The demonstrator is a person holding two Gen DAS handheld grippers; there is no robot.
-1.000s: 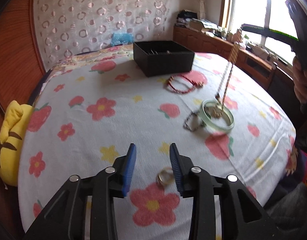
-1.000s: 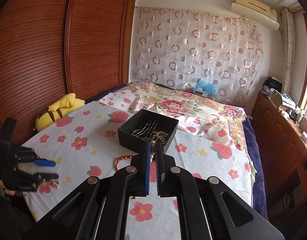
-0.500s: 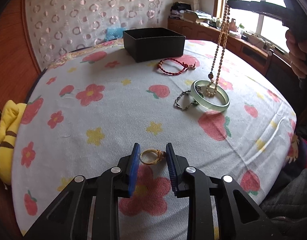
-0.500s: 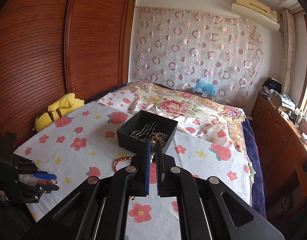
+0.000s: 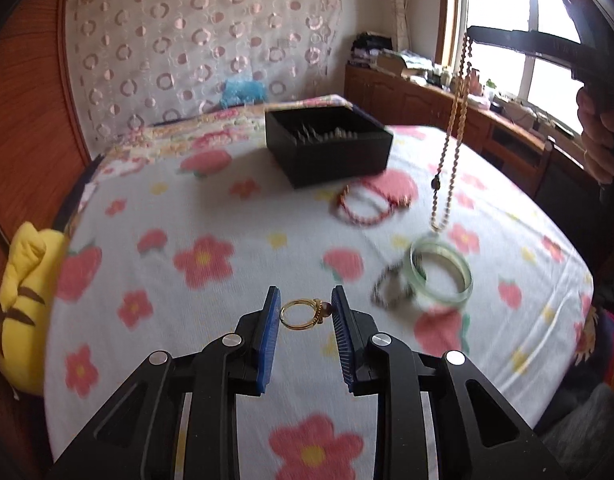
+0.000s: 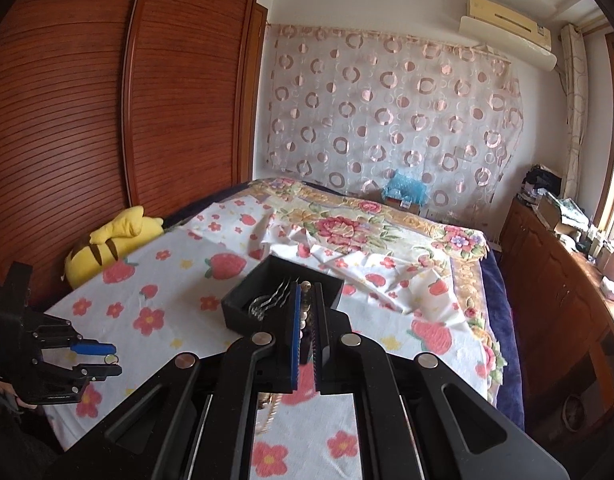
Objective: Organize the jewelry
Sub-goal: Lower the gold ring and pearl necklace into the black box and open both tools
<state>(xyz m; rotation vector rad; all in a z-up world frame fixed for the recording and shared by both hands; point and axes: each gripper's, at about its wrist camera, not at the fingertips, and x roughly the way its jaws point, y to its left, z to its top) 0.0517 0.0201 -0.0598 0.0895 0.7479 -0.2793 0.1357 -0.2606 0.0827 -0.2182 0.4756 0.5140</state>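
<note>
Left wrist view: the left gripper (image 5: pixel 304 312) pinches a gold ring (image 5: pixel 303 313) above the bedsheet (image 5: pixel 211 208); far ahead sits the black box (image 5: pixel 327 144). Right wrist view: the right gripper (image 6: pixel 306 320) clamps a bead necklace (image 6: pixel 304 316) just near of the box.

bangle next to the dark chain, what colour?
Pale translucent green bangle, clearest in the left wrist view.

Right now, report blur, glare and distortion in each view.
Left wrist view: bedsheet and green bangle motion-blurred, gold ring sharp between the fingers, window blown out. Right wrist view: sharper, fisheye bends the wardrobe, black box clear.
</note>
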